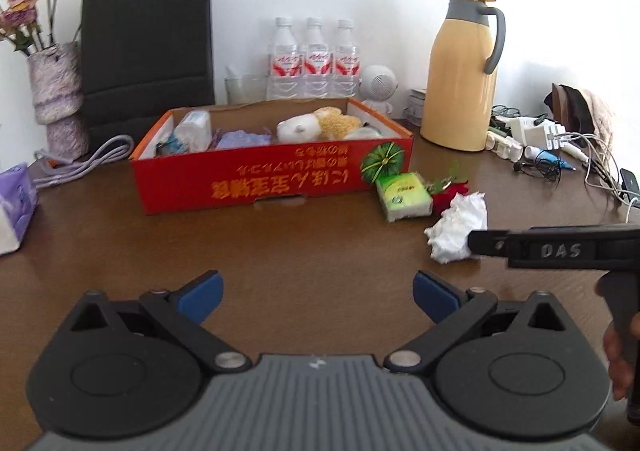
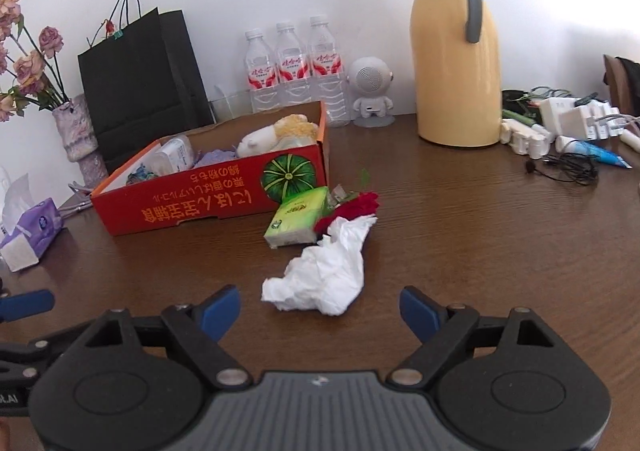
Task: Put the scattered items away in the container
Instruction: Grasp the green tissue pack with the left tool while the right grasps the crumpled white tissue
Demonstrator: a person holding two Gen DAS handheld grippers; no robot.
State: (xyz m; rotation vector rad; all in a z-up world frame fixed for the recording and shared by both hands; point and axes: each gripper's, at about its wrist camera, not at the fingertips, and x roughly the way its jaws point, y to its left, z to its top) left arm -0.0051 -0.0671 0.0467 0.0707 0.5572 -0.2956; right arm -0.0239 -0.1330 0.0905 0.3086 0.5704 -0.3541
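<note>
My right gripper (image 2: pixel 320 309) is spread wide and empty, low over the brown tabletop (image 2: pixel 460 251), with the crumpled white tissue (image 2: pixel 320 279) lying just ahead between its blue fingertips (image 2: pixel 222 309). My left gripper (image 1: pixel 318 293) is likewise released, holding nothing, and faces the red cardboard box (image 1: pixel 272 175) (already holding a plush toy (image 1: pixel 320 123) and other soft items). Between tissue and box lie a green tissue pack (image 2: pixel 298 221), against the box's front corner, and a red rose (image 2: pixel 352 207).
</note>
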